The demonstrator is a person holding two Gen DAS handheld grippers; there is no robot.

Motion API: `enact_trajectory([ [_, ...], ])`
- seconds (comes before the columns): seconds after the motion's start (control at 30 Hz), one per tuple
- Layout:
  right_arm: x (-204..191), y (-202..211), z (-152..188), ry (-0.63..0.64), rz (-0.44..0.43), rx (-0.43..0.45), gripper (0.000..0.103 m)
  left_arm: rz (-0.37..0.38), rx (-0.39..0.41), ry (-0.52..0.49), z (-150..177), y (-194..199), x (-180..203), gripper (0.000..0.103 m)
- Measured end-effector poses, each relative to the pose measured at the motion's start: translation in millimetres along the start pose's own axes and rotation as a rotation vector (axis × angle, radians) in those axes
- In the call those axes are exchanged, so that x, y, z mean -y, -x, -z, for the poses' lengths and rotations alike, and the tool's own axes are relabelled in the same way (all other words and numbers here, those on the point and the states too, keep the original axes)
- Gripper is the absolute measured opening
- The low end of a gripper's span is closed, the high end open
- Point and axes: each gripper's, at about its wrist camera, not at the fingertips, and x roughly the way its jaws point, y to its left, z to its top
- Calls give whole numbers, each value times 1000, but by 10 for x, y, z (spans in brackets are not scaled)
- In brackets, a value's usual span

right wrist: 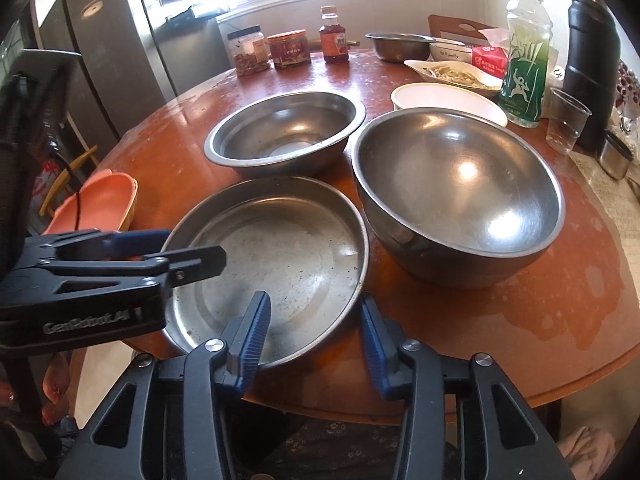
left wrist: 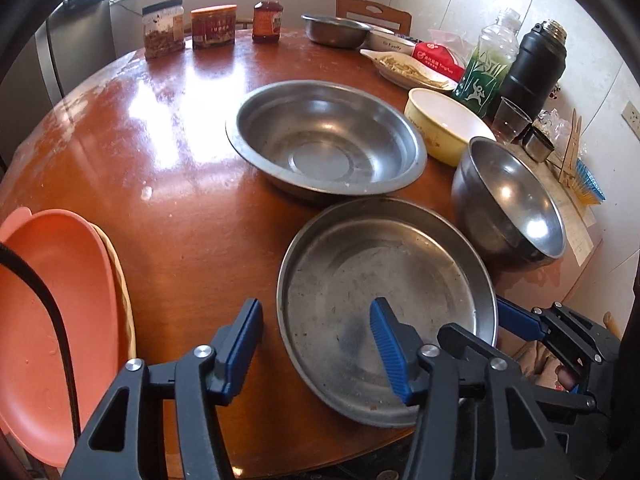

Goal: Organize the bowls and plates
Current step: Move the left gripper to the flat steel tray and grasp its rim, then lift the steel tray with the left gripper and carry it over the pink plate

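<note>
A shallow steel pan (left wrist: 380,280) (right wrist: 276,256) sits at the near edge of the round brown table (left wrist: 168,184). Behind it stands a wide steel basin (left wrist: 324,140) (right wrist: 284,132), to its right a deep steel bowl (left wrist: 516,204) (right wrist: 460,192). A yellow bowl (left wrist: 444,120) (right wrist: 448,96) is behind that. A pink plate (left wrist: 56,312) (right wrist: 100,196) lies at the left edge. My left gripper (left wrist: 316,328) is open, its jaws straddling the pan's left rim. My right gripper (right wrist: 316,320) is open, straddling the pan's near right rim; it also shows in the left wrist view (left wrist: 520,320).
At the back stand jars (left wrist: 164,28), a sauce bottle (left wrist: 268,12), a small steel bowl (left wrist: 336,30) and a plate of food (left wrist: 404,68). A green bottle (left wrist: 488,64), black flask (left wrist: 536,68) and plastic cup (left wrist: 510,120) crowd the right. A fridge (right wrist: 120,60) stands left.
</note>
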Motion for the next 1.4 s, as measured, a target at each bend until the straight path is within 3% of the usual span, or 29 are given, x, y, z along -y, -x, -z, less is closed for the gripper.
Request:
enact_trajectory([
  [0.07, 2, -1, -3, 2, -4, 0, 44, 9, -2, -6, 2, 1, 23, 45],
  [0.9, -109, 249, 32, 39, -39, 62, 44, -64, 72, -44, 255, 443, 155, 45],
  [1.4, -489, 405, -108, 136, -84, 129, 44, -102, 165, 44, 299, 818, -151, 45],
])
